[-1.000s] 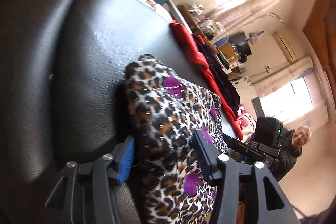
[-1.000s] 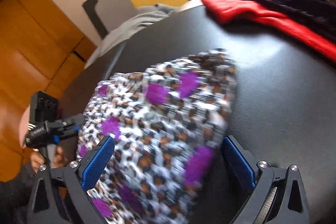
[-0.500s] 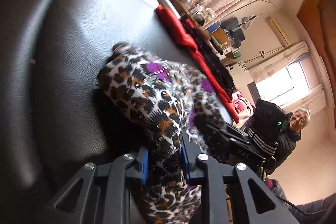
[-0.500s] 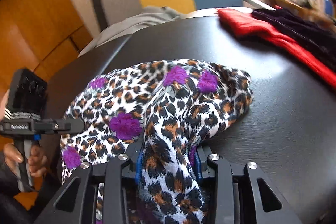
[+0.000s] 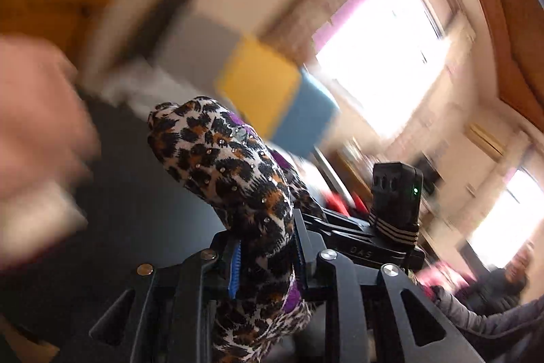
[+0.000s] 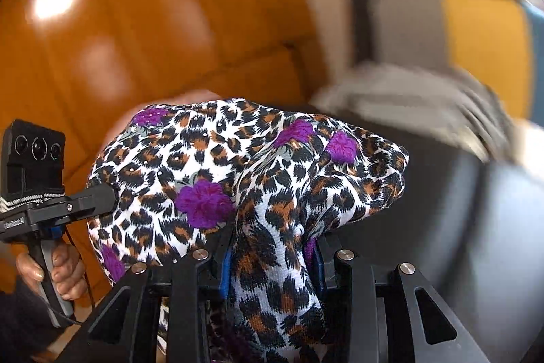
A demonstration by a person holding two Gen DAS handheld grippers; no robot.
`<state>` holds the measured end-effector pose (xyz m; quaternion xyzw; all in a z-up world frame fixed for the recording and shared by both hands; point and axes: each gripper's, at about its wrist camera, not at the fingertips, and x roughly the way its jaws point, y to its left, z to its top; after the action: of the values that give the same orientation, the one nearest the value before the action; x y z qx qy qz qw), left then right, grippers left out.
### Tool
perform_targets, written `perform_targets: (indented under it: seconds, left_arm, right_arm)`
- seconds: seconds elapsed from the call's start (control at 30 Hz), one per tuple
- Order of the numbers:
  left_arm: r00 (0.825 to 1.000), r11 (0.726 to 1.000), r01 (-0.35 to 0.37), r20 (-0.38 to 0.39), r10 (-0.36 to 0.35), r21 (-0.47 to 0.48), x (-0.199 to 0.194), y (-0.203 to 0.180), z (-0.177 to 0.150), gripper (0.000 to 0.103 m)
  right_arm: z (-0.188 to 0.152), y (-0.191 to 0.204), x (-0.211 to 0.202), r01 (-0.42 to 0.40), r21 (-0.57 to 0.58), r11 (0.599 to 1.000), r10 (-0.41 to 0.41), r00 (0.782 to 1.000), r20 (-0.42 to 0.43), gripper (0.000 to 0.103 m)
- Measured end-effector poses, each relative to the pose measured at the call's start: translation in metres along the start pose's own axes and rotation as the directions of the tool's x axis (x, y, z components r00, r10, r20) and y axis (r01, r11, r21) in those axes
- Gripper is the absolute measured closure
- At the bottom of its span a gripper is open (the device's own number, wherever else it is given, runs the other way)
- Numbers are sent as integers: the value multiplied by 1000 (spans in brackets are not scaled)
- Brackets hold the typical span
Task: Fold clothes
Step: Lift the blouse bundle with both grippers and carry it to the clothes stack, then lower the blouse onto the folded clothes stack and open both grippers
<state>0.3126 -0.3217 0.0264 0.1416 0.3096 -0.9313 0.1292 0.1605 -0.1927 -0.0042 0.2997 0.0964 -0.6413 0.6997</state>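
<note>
Both hand-held grippers clamped on leopard-print garment [image 6: 238, 179], left [image 5: 267, 257], right [image 6: 270, 261], lifted clear of dark bench [image 6: 476, 227]. Light, limp, drapey; best gripped at edges.

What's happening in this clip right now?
A person is folding clothes with handheld tongs in each hand. Both the left tongs and the right tongs are shut on the same leopard-print garment, which has purple flowers. The cloth is bunched up between them, above the dark tabletop. The person's left hand grips its handle at the left of the right wrist view. The surroundings are motion-blurred, so the tongs are moving.
</note>
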Motion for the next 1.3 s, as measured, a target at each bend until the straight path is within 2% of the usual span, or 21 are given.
perform_targets:
  seconds: [0.1, 0.2, 0.3, 0.33, 0.37, 0.43, 0.5, 0.57, 0.6, 0.63, 0.7, 0.77, 0.83, 0.93, 0.97, 1.0, 1.03, 1.1, 1.13, 1.2, 1.3]
  left_arm:
    - [981, 991, -133, 142, 134, -18, -59, 26, 54, 80]
    - [936, 957, -279, 200, 289, -75, -98, 56, 98, 80]
    - [847, 864, -485, 174, 502, -136, -113, 101, 123, 79]
    - [824, 829, -535, 117, 554, -163, -109, 124, 127, 79]
    - [815, 806, -560, 46, 578, -191, -102, 148, 126, 79]
    - [812, 777, -576, -69, 579, -253, -88, 195, 116, 73]
    - [847, 803, -516, -37, 530, -298, -88, 211, 107, 72]
    - [850, 811, -500, 8, 527, -304, -94, 201, 109, 70]
    - [835, 801, -515, 35, 549, -305, -96, 192, 111, 69]
    - [808, 785, -545, 62, 585, -296, -99, 182, 114, 69]
    - [731, 735, -630, 129, 670, -250, -110, 159, 119, 71]
    - [692, 721, -658, 205, 692, -215, -121, 139, 120, 70]
    - [700, 739, -655, 243, 671, -155, -124, 125, 126, 67]
    - [778, 799, -595, 189, 599, -83, -103, 132, 142, 64]
    - [793, 806, -585, 142, 592, -93, -92, 140, 146, 64]
    - [798, 801, -589, 84, 597, -109, -80, 155, 148, 64]
    - [789, 785, -606, 30, 614, -127, -71, 174, 146, 64]
    - [773, 758, -632, -53, 632, -161, -59, 207, 143, 78]
    - [776, 759, -626, -47, 629, -180, -62, 216, 138, 79]
    - [780, 758, -617, -33, 625, -213, -69, 230, 131, 83]
    - [770, 748, -622, -10, 638, -232, -78, 224, 128, 83]
  right_arm:
    - [76, 53, 52, -104, -93, 990, 108, 993, 42, 68]
    - [138, 102, 104, -166, -159, 973, 178, 982, 62, 66]
    - [172, 134, 170, -192, -159, 968, 196, 981, 8, 58]
    - [175, 141, 196, -186, -158, 970, 183, 982, -34, 56]
    - [170, 145, 222, -151, -164, 975, 138, 986, -92, 56]
    - [151, 151, 276, -62, -207, 976, 17, 977, -212, 52]
    - [139, 147, 291, -44, -246, 968, -5, 981, -194, 48]
    - [143, 144, 281, -39, -260, 965, -2, 988, -157, 42]
    - [146, 142, 276, -37, -267, 963, 0, 990, -139, 39]
    - [148, 140, 270, -35, -274, 961, 2, 993, -120, 37]
    - [159, 147, 247, 9, -348, 937, -25, 999, -43, 37]
    - [166, 152, 226, 57, -401, 914, -43, 998, 42, 34]
    - [167, 156, 202, 33, -425, 905, 9, 995, 97, 34]
    - [157, 171, 203, -101, -432, 896, 129, 991, 37, 33]
    - [150, 177, 211, -129, -438, 889, 144, 990, -1, 33]
    - [144, 183, 218, -158, -443, 882, 157, 987, -38, 33]
    - [135, 190, 231, -153, -446, 882, 136, 988, -69, 33]
    - [119, 186, 271, -140, -405, 903, 68, 980, -187, 32]
    - [112, 180, 287, -144, -370, 918, 65, 974, -217, 31]
    - [106, 174, 296, -155, -325, 933, 99, 978, -183, 30]
    - [108, 183, 293, -160, -329, 931, 108, 979, -171, 29]
